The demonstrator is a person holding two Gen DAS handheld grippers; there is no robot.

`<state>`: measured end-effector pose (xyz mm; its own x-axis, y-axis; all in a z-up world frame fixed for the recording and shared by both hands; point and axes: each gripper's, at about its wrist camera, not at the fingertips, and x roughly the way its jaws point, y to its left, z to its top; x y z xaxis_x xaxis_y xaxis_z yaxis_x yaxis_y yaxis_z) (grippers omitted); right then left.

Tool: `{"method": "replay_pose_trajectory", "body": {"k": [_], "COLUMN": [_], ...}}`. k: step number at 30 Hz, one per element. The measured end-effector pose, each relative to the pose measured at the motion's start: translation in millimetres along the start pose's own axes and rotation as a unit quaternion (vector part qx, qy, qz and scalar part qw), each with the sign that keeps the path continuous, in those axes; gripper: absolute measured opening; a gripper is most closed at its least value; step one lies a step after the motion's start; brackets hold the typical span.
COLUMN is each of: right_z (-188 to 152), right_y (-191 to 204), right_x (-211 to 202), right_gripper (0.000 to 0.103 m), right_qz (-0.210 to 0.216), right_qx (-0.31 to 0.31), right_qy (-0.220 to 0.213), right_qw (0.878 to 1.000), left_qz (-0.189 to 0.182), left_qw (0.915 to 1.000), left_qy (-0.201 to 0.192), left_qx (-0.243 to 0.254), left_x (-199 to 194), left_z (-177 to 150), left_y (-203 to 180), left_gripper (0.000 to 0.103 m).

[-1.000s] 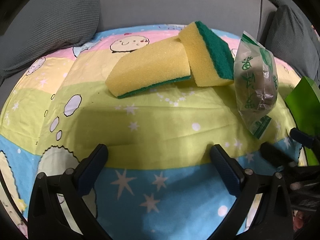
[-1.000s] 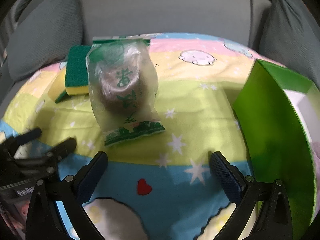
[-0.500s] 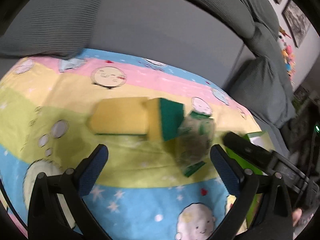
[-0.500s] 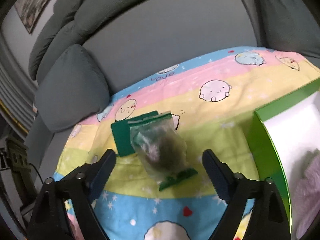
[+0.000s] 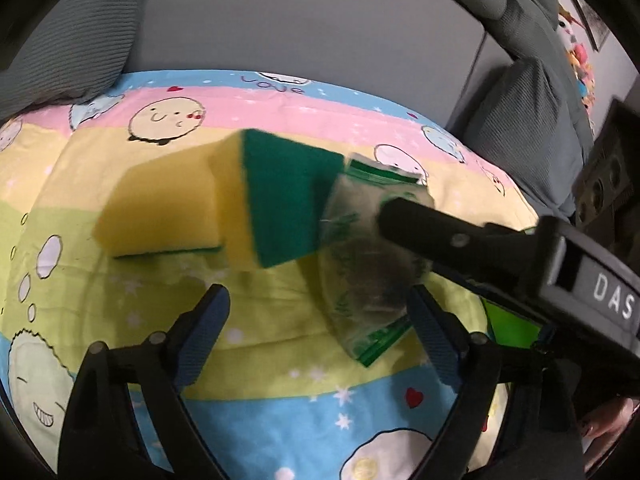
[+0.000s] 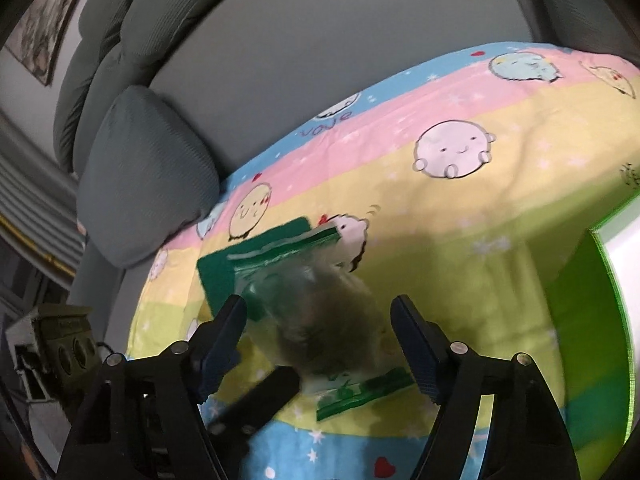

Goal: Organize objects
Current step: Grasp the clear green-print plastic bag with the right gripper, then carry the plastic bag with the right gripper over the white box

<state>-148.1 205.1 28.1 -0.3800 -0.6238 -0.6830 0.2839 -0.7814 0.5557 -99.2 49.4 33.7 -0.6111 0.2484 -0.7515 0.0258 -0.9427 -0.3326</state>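
Note:
Two yellow sponges with green scouring pads (image 5: 224,208) lie on the cartoon-print cloth (image 5: 160,280). Beside them lies a clear bag with green print holding a steel scourer (image 5: 360,264), which also shows in the right wrist view (image 6: 320,316). My right gripper (image 6: 320,340) is open, its fingers on either side of the bag, and one finger (image 5: 420,220) reaches over the bag in the left wrist view. My left gripper (image 5: 320,336) is open and empty, just in front of the sponges and the bag.
A bright green box (image 6: 580,320) with a white inside stands at the right. Grey sofa cushions (image 6: 144,176) and the sofa back surround the cloth. A device with round dials (image 6: 60,344) sits at the far left.
Both grippers rose and tilted, then came down near the bag. The right gripper has moved in around the scourer bag. The left gripper has shifted right, toward the bag.

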Motion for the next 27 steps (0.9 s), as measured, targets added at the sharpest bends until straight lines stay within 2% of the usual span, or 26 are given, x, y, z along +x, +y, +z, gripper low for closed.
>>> {"method": "replay_pose_trajectory", "body": {"k": [2,4,6,7,10,12,17,21,27], "right_z": [-2,-3,-5,-6,-10,-12,-17,-21,-28], "right_y": [1,1,-1,-3,-8,-10,-3,7,22], "right_x": [4,7,7,7,4,3,-4,-21,-57], "right_gripper": [0.077,0.074,0.066,0.06,0.057,0.057,0.057,0.057,0.057], "right_qz": [0.004,0.003,0.005,0.009,0.026,0.035,0.029,0.029,0.029], "right_qx": [-0.002,-0.004,-0.003,-0.001,0.012,0.016,0.004,-0.014,-0.033], "right_qy": [0.005,0.009,0.011,0.012,0.016,0.021,0.014,0.0,-0.038], "right_qw": [1.0,1.0,1.0,1.0,0.999,0.999,0.999,0.999,0.998], "left_qz": [-0.005,-0.024,-0.044,-0.049,-0.03,-0.034,-0.027,-0.051,-0.067], "left_qw": [1.0,0.9997,0.999,0.9988,0.9991,0.9988,0.9977,0.9965,0.9907], "left_qy": [0.0,0.003,0.001,-0.005,-0.025,-0.022,-0.037,-0.049,-0.087], "left_qx": [0.004,-0.003,-0.007,-0.003,0.019,0.027,0.05,0.044,0.079], "left_x": [2,7,7,5,-1,-2,-12,-25,-55], "left_z": [-2,-3,-4,-6,-10,-13,-18,-16,-19], "left_y": [-2,0,-2,-5,-12,-16,-29,-30,-49], "left_gripper": [0.083,0.072,0.049,0.046,0.046,0.037,0.037,0.037,0.037]}}
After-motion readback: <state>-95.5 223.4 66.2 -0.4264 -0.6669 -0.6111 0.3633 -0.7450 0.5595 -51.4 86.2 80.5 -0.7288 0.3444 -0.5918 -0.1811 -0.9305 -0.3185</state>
